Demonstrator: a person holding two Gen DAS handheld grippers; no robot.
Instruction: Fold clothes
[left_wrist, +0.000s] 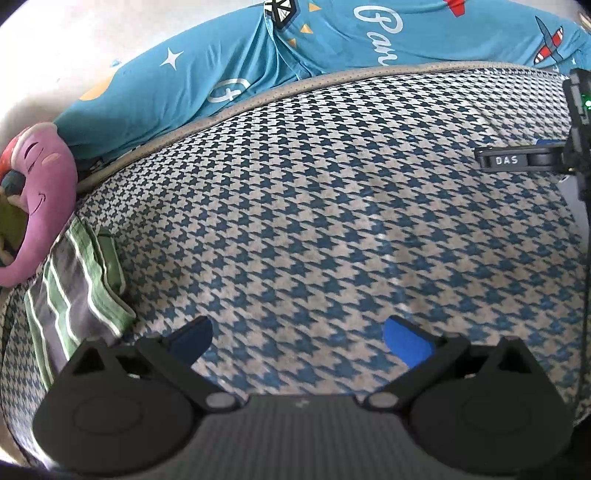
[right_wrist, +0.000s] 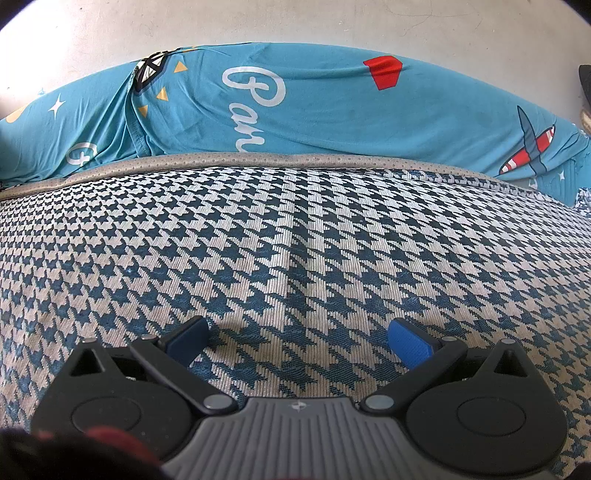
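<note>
Both empty: left claw (left_wrist: 299, 341) and right claw (right_wrist: 297, 341) spread wide over houndstooth cushion (left_wrist: 314, 221). Striped garment (left_wrist: 74, 288) at 9 o'clock, apparently folded; teal printed cloth (right_wrist: 314, 110) at 12 o'clock, seemingly unfolded.

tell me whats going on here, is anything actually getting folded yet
Not yet. A person holds a gripper in each hand over a houndstooth-patterned cushion. The left gripper and right gripper both have their jaws open and hold nothing. A folded green-striped garment lies at the cushion's left edge beside a purple plush toy. A turquoise printed fabric is draped behind the cushion, untouched.
</note>
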